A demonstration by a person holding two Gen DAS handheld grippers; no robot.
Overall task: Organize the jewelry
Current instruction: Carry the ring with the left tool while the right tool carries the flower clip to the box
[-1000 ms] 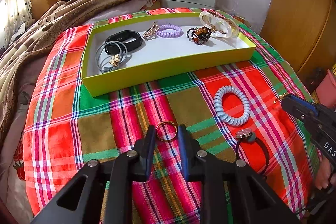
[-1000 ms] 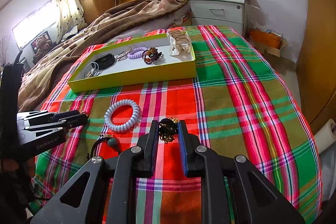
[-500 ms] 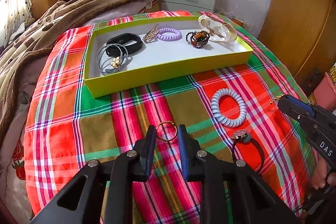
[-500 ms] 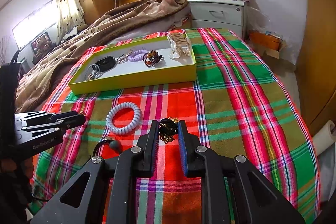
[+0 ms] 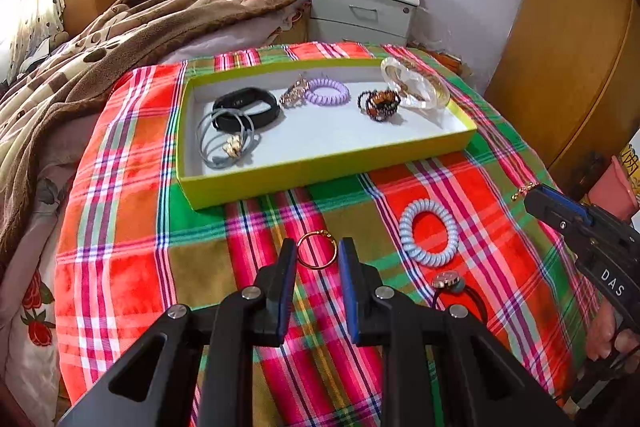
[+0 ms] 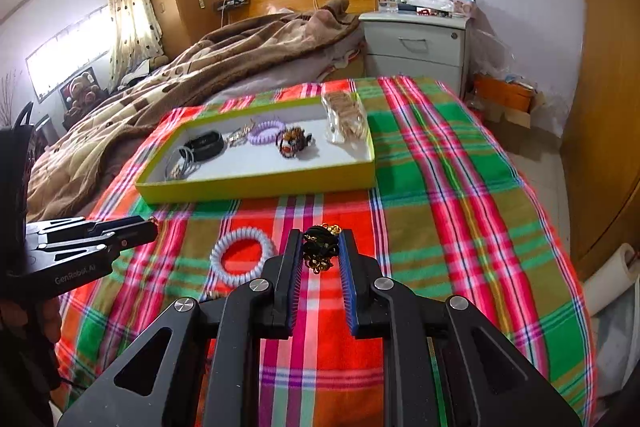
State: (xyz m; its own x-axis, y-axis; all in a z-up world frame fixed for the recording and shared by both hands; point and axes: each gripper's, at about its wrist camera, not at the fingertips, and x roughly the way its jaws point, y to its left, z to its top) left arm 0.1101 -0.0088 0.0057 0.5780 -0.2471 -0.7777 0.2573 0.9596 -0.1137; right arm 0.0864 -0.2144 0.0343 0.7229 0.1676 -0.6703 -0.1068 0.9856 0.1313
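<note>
Left gripper (image 5: 318,255) at lower centre of its frame, closed around a thin gold ring (image 5: 317,250), pinched by its edges between the two pads. Right gripper (image 6: 320,251) at lower centre of its own frame, clamped on a small black-and-gold beaded piece (image 6: 320,247), part of it dangling below the pads.

Lime-green tray (image 5: 328,169) at mid frame, already holding a black band, grey cords, a lilac coil tie, a beaded bracelet and a clear bangle. Pale blue coil tie (image 5: 429,231) and a dark hair tie with a round charm (image 5: 448,281) on the cloth at lower right, outside the tray.

Likely risks: ring popping sideways out of so narrow a grip; dangling beads snagging on the tray wall or tangling with pieces inside.

Soft red, green and olive plaid cloth (image 6: 460,227) over a bed, so uneven footing for the tray. Brown blanket at upper left, wooden headboard and grey nightstand at top, wardrobe doors along the right edge.
</note>
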